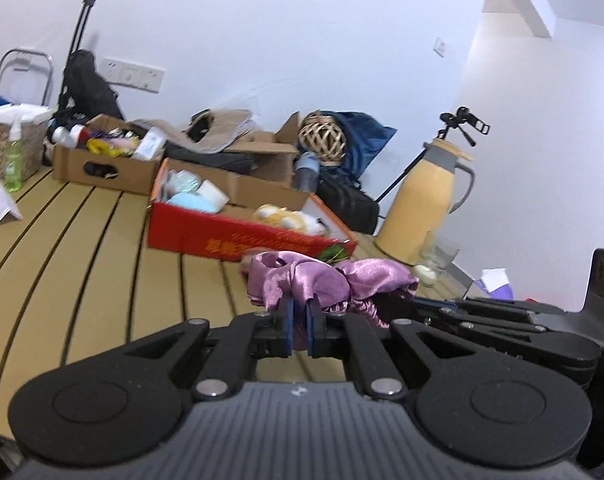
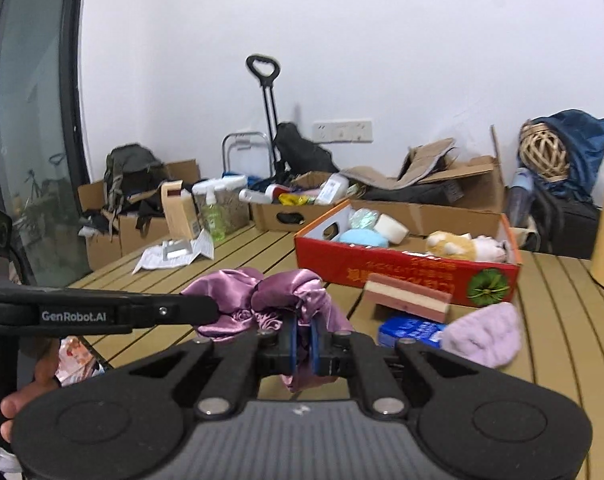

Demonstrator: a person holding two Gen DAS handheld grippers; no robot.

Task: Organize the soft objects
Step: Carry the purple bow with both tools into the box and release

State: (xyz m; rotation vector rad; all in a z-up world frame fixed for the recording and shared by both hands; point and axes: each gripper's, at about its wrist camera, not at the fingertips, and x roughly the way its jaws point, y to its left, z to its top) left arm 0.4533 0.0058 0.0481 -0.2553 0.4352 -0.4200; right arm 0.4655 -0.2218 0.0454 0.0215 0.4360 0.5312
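While both tools pinch it, the purple satin cloth [image 1: 302, 280] hangs bunched between them above the tabletop [image 1: 82, 240]: left tool [image 1: 300, 330] and right tool [image 2: 303, 338] each clamped on a fold. Shiny, crumpled. Behind it, red box [image 2: 401, 270] holds plush toy [image 2: 461, 246], blue sponge [image 2: 361, 237].

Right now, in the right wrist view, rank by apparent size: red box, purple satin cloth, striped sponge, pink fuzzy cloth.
1. red box
2. purple satin cloth, though nearness inflates it
3. pink fuzzy cloth
4. striped sponge, close to the pink cloth; unsure
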